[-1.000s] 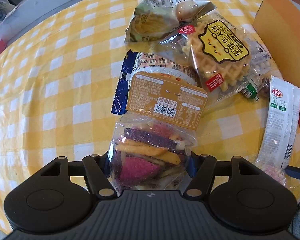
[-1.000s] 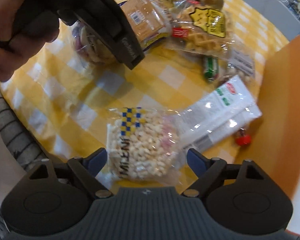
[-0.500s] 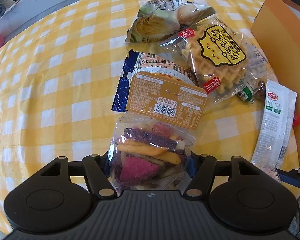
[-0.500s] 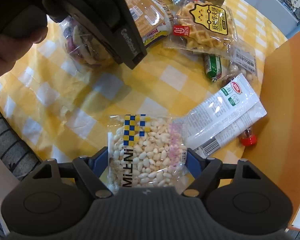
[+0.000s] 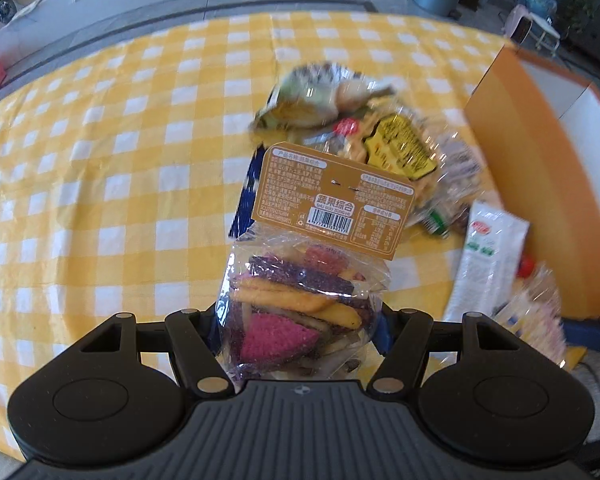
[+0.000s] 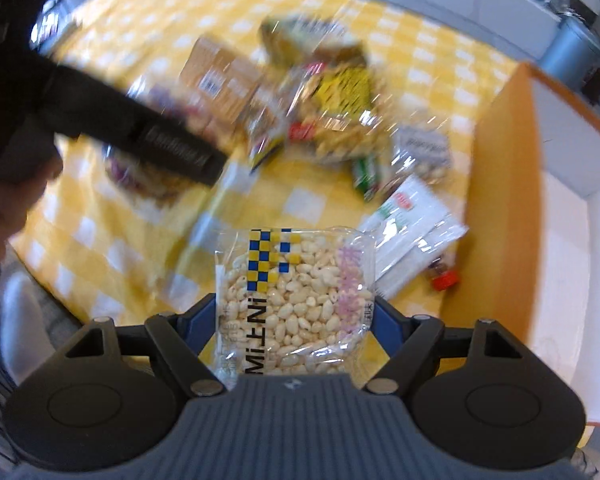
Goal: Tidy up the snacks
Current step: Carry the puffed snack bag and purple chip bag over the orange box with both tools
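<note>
1. The orange box (image 6: pixel 500 200) stood open at three o'clock of the checked tablecloth (image 5: pixel 100 200), nearer in both views than a second earlier, which suggested the carry toward it had begun.
2. The snack pile (image 5: pixel 380 140) lay on the cloth at about one o'clock of the left gripper; the white sachet (image 6: pixel 412 236) lay against the box wall.
3. The left gripper (image 5: pixel 300 320) was closed on the vegetable chip bag (image 5: pixel 296 304), which had risen clear of the cloth and hung upright.
4. The right gripper (image 6: pixel 294 312) had closed on the puffed rice bag (image 6: pixel 296 288) and lifted it, so both packets looked ready for the box.
</note>
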